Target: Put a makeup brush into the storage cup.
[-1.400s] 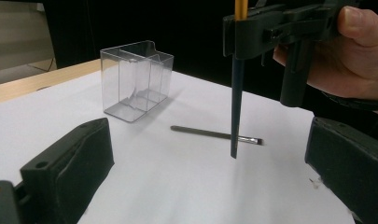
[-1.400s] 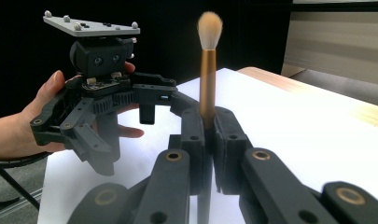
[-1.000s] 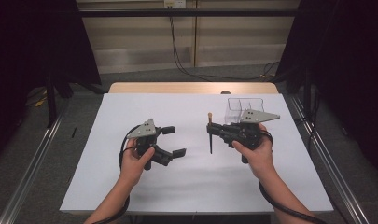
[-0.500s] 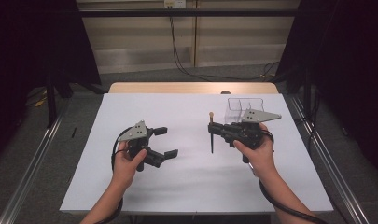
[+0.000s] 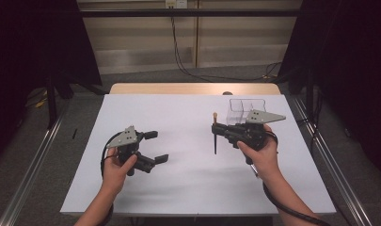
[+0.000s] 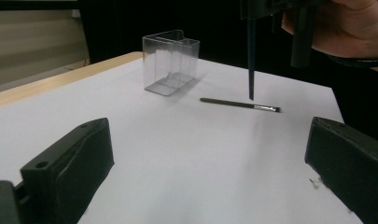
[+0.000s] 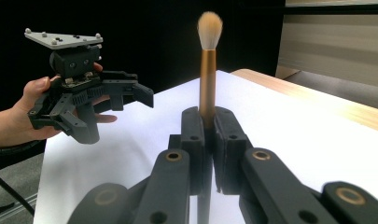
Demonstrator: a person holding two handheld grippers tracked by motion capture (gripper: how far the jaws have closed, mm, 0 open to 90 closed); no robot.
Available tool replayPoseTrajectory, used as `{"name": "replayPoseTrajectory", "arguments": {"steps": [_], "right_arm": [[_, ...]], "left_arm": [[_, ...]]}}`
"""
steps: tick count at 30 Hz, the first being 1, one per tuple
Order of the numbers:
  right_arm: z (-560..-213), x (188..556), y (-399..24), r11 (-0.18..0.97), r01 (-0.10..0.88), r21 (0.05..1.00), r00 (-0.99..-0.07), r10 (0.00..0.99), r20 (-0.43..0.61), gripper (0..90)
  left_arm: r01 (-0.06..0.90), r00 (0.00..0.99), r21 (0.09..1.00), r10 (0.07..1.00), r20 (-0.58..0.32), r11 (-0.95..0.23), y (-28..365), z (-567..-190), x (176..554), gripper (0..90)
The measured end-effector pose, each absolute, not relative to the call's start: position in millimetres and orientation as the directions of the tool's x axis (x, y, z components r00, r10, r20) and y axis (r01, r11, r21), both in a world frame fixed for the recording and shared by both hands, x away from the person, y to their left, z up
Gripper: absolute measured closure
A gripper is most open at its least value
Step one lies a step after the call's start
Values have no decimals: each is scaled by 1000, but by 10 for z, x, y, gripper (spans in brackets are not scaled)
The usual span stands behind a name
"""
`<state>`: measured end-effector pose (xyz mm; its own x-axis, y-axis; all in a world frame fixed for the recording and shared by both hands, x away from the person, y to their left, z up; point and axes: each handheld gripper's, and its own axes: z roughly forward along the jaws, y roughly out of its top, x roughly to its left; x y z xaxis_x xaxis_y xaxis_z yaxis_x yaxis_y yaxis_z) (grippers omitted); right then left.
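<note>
My right gripper (image 5: 216, 129) is shut on a makeup brush (image 5: 215, 141) and holds it above the white table, pale bristles (image 7: 209, 23) up and dark handle (image 6: 251, 60) pointing down. The jaws clamp its gold ferrule (image 7: 207, 79) in the right gripper view (image 7: 207, 126). A second dark brush (image 6: 238, 104) lies flat on the table beneath it. A clear plastic container (image 5: 246, 109) stands empty just behind the right gripper (image 6: 170, 63). My left gripper (image 5: 156, 146) hovers at the table's left, open with nothing between its jaws (image 6: 205, 172), facing the right hand (image 7: 121, 109).
White sheet (image 5: 188, 179) covers the table, with a wooden strip (image 5: 193, 88) along the far edge. Metal rails (image 5: 33, 165) run along both sides on the floor. Cables hang down the back wall (image 5: 178, 52).
My left gripper has moved left and a little toward the person, still open. The right gripper and its brush have kept still.
</note>
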<state>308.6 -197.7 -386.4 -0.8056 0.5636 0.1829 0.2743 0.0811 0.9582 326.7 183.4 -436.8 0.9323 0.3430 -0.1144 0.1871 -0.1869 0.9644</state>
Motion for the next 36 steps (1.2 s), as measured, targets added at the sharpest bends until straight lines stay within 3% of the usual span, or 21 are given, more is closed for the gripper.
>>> {"name": "replayPoseTrajectory", "arguments": {"steps": [36], "right_arm": [[-3857, 3098, -2050, 63, 269, 961, -795, 577, 185, 841]], "left_arm": [[187, 902, 962, 423, -88, -198, 2284, -4426, 3142, 10]]}}
